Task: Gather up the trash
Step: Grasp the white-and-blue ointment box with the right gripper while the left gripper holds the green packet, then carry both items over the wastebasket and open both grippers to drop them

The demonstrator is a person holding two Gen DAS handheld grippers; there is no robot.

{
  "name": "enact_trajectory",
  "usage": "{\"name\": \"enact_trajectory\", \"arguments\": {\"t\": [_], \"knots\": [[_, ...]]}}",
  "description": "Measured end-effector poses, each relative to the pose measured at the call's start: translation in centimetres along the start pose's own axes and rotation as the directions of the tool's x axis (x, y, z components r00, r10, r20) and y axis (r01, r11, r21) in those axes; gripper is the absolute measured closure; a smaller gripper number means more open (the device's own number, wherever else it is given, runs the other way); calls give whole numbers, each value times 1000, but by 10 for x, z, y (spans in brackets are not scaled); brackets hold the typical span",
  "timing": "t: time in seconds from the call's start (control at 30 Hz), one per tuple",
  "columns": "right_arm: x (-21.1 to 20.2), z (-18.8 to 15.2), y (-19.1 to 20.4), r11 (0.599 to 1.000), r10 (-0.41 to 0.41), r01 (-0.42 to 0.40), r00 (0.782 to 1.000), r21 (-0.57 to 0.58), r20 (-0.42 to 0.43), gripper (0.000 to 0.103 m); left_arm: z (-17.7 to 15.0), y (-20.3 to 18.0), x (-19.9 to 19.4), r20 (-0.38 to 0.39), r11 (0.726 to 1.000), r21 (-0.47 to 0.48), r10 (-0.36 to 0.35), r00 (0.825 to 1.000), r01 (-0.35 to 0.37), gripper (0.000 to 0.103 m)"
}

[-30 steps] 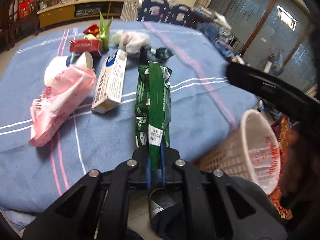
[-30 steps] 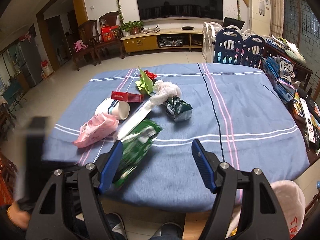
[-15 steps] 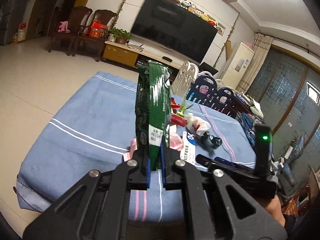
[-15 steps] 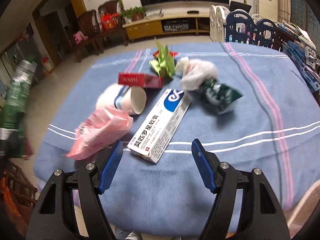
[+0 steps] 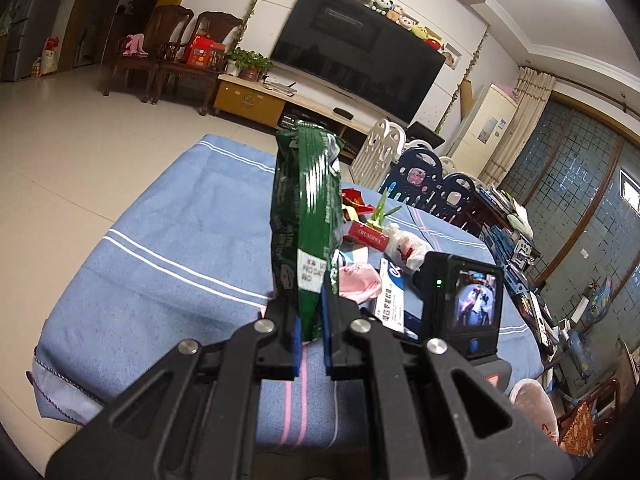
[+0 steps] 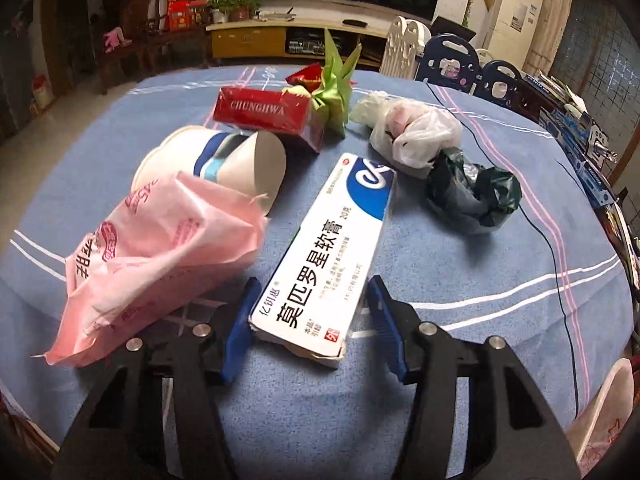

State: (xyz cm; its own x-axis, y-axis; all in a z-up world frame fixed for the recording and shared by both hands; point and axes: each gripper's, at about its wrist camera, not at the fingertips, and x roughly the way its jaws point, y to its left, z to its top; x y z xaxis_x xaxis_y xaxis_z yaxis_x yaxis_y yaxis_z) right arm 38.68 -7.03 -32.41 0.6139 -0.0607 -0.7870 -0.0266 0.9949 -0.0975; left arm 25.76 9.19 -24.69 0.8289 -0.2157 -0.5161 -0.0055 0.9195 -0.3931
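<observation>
My left gripper is shut on a green snack wrapper and holds it upright above the near edge of the blue tablecloth. My right gripper is open, its fingers on either side of the near end of a white and blue ointment box lying on the cloth. The box also shows in the left wrist view. A pink plastic bag lies just left of the box.
On the cloth lie a paper cup, a red cigarette pack, a green folded wrapper, a white plastic bag and a dark green bag. A pale basket stands off the table's right edge.
My right gripper has moved forward and down until its open fingers straddle the ointment box. My left gripper has kept the green wrapper raised, shifting slightly.
</observation>
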Motion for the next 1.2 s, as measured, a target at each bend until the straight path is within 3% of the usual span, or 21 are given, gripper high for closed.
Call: {"name": "enact_trajectory", "arguments": {"t": [0.23, 0.53, 0.73, 0.93, 1.2], "knots": [[-43, -13, -38, 995, 85, -86, 996, 51, 31, 61, 0, -8, 6, -7, 1000, 21, 10, 1000, -10, 94], [-189, -34, -94, 976, 208, -216, 958, 20, 196, 62, 3, -42, -12, -27, 995, 97, 6, 1000, -3, 94], [-259, -44, -119, 974, 220, -227, 932, -11, 287, 62, -1, -81, -53, -55, 992, 124, -20, 998, 27, 94], [-293, -60, -135, 968, 243, -249, 917, -22, 316, 62, -10, -112, -95, -69, 984, 177, -14, 998, 26, 94], [-325, -76, -139, 960, 271, -277, 902, -33, 337, 62, -17, -126, -128, -63, 979, 205, 1, 998, 12, 94]]}}
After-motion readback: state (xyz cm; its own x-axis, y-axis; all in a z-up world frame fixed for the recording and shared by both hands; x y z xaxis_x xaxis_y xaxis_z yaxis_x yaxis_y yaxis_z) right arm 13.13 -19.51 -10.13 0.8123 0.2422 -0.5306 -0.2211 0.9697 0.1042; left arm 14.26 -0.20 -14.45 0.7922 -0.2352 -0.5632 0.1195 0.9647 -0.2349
